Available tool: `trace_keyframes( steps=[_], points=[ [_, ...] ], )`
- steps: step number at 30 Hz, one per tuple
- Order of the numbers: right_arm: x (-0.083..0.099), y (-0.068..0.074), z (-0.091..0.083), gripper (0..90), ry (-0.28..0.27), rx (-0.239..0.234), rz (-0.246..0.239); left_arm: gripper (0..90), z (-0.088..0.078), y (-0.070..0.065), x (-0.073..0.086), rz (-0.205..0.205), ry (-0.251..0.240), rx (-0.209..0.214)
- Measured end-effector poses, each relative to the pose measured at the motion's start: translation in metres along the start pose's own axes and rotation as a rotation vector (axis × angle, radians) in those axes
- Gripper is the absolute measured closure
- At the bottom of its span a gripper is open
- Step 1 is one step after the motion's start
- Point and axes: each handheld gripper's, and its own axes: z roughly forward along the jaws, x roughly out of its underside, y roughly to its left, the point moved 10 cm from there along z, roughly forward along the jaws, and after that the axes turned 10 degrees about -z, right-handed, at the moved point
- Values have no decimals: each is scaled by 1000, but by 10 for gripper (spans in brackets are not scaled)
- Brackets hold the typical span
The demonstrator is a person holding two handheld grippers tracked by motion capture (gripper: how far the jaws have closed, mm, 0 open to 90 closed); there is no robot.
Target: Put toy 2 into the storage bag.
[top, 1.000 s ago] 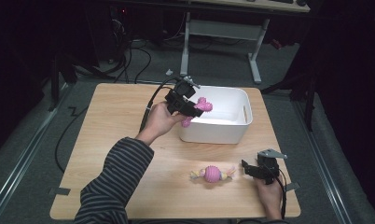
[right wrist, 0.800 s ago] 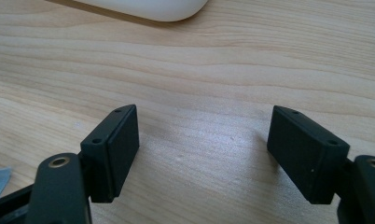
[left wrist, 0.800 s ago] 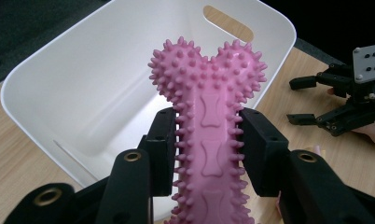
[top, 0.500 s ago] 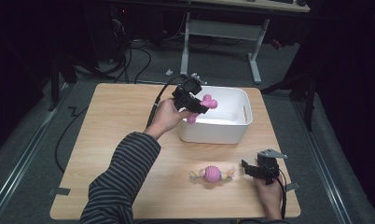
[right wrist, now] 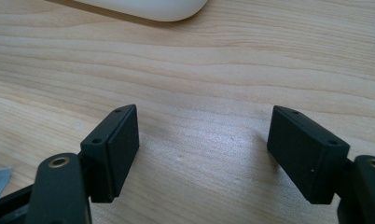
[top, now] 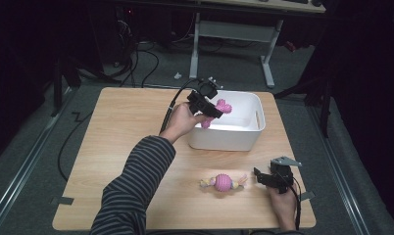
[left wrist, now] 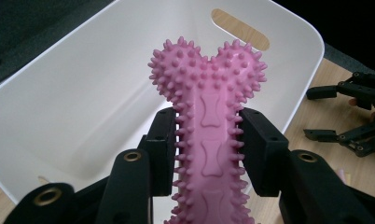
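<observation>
Pink spiky bone toy (top: 218, 108) clamped in left gripper (top: 208, 108), over the white bin (top: 244, 139) at table's 1 o'clock; pink ball toy (top: 223, 182) at 5. Left gripper view: jaws pinch shaft, bin below. Right gripper view: right gripper (right wrist: 204, 149) wide open, empty. Next: lower, release.

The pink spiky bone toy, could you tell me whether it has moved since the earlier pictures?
Yes. The pink spiky bone toy has shifted rightward, farther over the white bin.
</observation>
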Motion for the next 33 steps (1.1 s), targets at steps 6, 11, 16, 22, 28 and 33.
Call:
trace_keyframes(
  steps=[6, 11, 16, 22, 28, 33],
  points=[
    [0, 0, 0, 253, 0, 0, -2, 587, 8, 5, -1, -6, -2, -11],
    [0, 0, 0, 253, 0, 0, -2, 588, 15, 10, -2, -21, 2, -17],
    [0, 0, 0, 253, 0, 0, -2, 588, 22, 14, -2, -20, 6, -20],
    [0, 0, 0, 254, 1, 0, -2, 588, 28, 19, -3, -23, 10, -45],
    [0, 0, 0, 254, 1, 0, -2, 588, 33, 19, 0, -13, 26, -55],
    [0, 0, 0, 253, 1, 0, -2, 588, 36, 22, 1, -13, 39, -73]
  ],
)
